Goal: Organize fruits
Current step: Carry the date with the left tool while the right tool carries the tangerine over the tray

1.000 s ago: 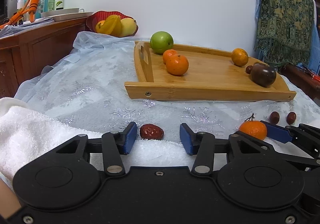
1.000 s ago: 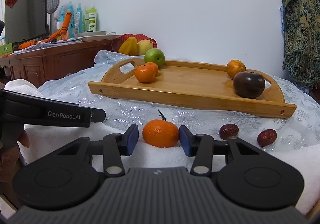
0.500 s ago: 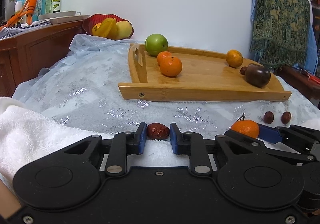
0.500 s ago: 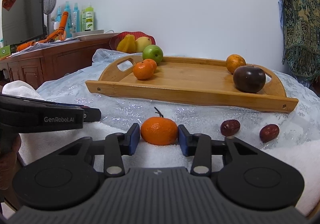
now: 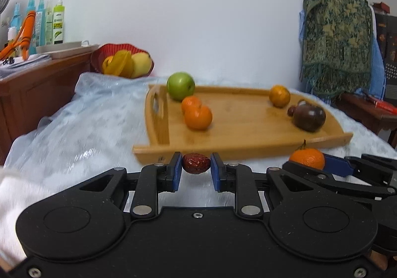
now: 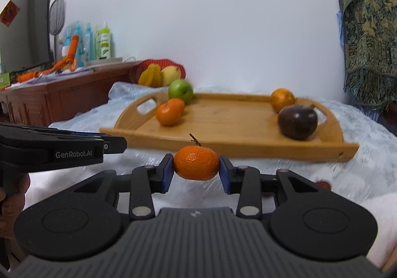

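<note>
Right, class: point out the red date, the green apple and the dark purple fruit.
red date (image 5: 196, 166), left wrist view, middle of its wrinkled skin.
green apple (image 6: 180, 90), right wrist view, centre of its front.
dark purple fruit (image 6: 297, 122), right wrist view, middle of its body.

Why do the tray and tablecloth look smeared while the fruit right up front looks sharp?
Left wrist view: the wooden tray and pale blue tablecloth are streaked with motion blur, while the wrinkled red date in the left hand-held gripper stays crisp. Right wrist view: the same smear on the cloth, the stemmed orange tangerine sharp in the right hand-held gripper, dark fisheye corners.
</note>
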`<state>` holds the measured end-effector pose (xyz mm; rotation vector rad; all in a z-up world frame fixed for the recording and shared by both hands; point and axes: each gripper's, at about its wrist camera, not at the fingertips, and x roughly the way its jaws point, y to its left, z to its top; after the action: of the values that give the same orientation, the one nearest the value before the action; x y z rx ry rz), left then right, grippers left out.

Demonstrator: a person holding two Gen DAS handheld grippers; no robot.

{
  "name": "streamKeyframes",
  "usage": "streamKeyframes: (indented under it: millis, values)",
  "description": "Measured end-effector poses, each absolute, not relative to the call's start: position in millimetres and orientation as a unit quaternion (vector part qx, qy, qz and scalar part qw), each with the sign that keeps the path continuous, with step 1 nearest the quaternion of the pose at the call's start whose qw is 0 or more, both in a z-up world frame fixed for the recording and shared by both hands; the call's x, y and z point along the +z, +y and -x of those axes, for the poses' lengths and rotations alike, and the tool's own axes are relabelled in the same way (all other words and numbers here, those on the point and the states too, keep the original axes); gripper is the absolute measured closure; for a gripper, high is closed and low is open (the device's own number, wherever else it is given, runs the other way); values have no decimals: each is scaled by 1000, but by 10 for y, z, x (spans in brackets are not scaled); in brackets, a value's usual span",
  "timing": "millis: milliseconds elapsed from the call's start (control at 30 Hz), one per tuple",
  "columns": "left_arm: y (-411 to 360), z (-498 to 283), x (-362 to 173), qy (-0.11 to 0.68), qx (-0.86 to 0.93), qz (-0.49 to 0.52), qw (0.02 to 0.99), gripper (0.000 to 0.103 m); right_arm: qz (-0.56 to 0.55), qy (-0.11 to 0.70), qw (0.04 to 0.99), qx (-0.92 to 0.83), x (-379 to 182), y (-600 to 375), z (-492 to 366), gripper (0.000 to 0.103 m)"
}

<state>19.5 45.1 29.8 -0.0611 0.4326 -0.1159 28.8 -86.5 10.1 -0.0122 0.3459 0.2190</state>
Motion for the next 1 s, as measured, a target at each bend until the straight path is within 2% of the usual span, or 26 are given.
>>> streamKeyframes:
  millis: [300, 667, 1000]
  values:
    - [363, -546, 457, 212, -73, 31, 974, 80, 0, 152, 987, 52, 307, -1109, -529, 60]
    - [355, -909, 395, 240, -73, 43, 967, 80, -57, 183, 981, -38, 412, -1638, -832, 60]
    - [320, -1048, 315, 255, -72, 37, 964, 80, -19, 160, 987, -20, 651, -1678, -1282, 60]
